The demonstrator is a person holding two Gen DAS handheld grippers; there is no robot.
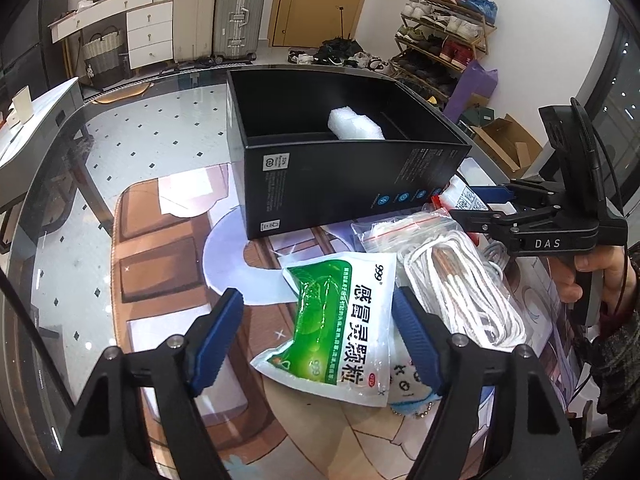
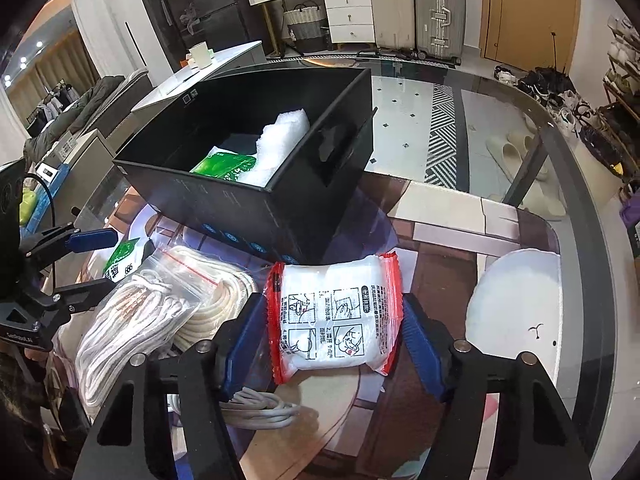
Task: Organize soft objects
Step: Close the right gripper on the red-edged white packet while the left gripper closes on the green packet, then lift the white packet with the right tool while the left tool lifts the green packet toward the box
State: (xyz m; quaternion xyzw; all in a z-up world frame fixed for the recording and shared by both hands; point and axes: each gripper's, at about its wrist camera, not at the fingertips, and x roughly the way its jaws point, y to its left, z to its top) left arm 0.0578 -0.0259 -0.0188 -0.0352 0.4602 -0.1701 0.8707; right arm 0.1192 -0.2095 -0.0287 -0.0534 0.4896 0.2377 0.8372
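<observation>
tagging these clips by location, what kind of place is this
Most likely a lived-in home, near its entrance. A shoe rack full of shoes stands by a wooden door, suitcases are parked against the wall, and the work happens on a glass table over a tiled floor.

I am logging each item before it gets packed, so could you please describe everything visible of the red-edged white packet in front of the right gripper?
The red-edged white packet is a soft, puffy plastic pouch, white with crimped red seals at both ends and black printed instruction drawings and text. It lies flat on the glass table, just in front of the black box. The right gripper has its jaws open on either side of it, near the sealed ends; whether they touch is unclear.
</observation>
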